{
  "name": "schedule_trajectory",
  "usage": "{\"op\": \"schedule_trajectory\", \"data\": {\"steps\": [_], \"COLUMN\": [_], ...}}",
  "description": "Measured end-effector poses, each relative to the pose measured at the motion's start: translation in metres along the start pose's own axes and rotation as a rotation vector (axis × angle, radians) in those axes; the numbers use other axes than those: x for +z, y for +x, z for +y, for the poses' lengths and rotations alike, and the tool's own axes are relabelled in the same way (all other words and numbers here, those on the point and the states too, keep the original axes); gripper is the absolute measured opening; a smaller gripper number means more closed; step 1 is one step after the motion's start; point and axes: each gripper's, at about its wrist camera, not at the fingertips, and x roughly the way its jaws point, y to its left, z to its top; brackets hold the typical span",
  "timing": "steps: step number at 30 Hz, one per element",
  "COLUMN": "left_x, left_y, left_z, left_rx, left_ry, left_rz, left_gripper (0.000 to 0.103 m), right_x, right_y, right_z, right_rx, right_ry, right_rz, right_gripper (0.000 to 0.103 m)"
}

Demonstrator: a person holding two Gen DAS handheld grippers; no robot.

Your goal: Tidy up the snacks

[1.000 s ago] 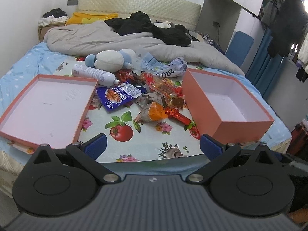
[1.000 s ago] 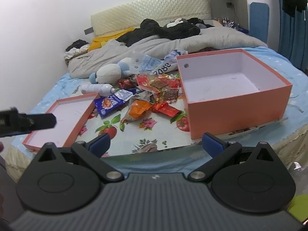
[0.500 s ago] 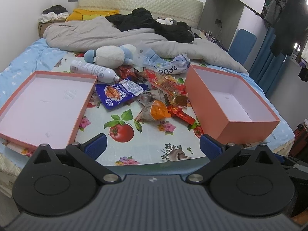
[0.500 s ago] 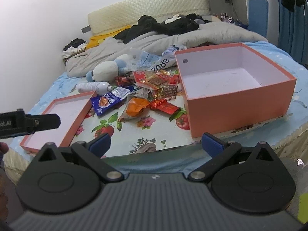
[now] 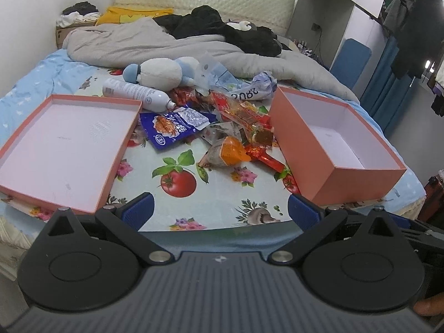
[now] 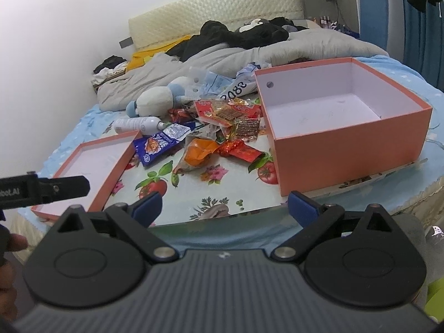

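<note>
At the bed's left edge we see the shallow lid lying inside-up and bare, likely set aside to keep the deep box free for filling. Just beside its far right corner lies a white bottle, with a plush toy behind it. The snacks are heaped mid-bed between lid and box: a blue packet, an orange pouch and red wrappers, all within reach of either side. Toward the bed's right edge stands the deep box, open and holding nothing yet. We hold our left gripper and right gripper at the bed's near edge, both spread wide and carrying nothing, presumably ready for a first pick.
</note>
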Motion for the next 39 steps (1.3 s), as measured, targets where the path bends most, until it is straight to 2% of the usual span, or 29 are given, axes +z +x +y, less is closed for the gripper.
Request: {"op": "schedule_trajectory", "data": {"steps": [12,16,22,30,34,36,38,39], "left_x": [0.001,0.004,0.008,0.016,0.024,0.029,0.037,0.04], "left_y": [0.017,0.023,0.037,0.061,0.075,0.083,0.092,0.096], "left_z": [0.01,0.014,0.016,0.019,0.023,0.025,0.028,0.028], "left_rx": [0.007,0.01,0.012,0.021,0.023,0.022,0.014,0.011], "left_ry": [-0.039,-0.048,-0.037,-0.027,-0.003,-0.006,-0.013,-0.015], "left_rz": [0.031,0.035,0.045,0.043,0.046,0.048,0.047,0.045], "left_gripper": [0.103,0.103,0.103,0.103,0.103,0.103,0.102,0.102], "right_x": [-0.001,-0.002,-0.001,0.006,0.009,0.011,0.012,0.013], "right_y": [0.003,0.008,0.021,0.043,0.056,0.065,0.075,0.08], "right_z": [0.008,0.008,0.012,0.011,0.018,0.023,0.028,0.029], "right_rx": [-0.005,-0.008,0.003,0.012,0.035,0.036,0.036,0.037], "right_ry": [-0.057,-0.067,-0.093,-0.087,-0.118,-0.146,-0.17,-0.173], "right_rz": [-0.019,-0.024,-0.009,0.014,0.032,0.03,0.033,0.036], "right_gripper": [0.097,0.087,0.079,0.076,0.062,0.062,0.053,0.053]}}
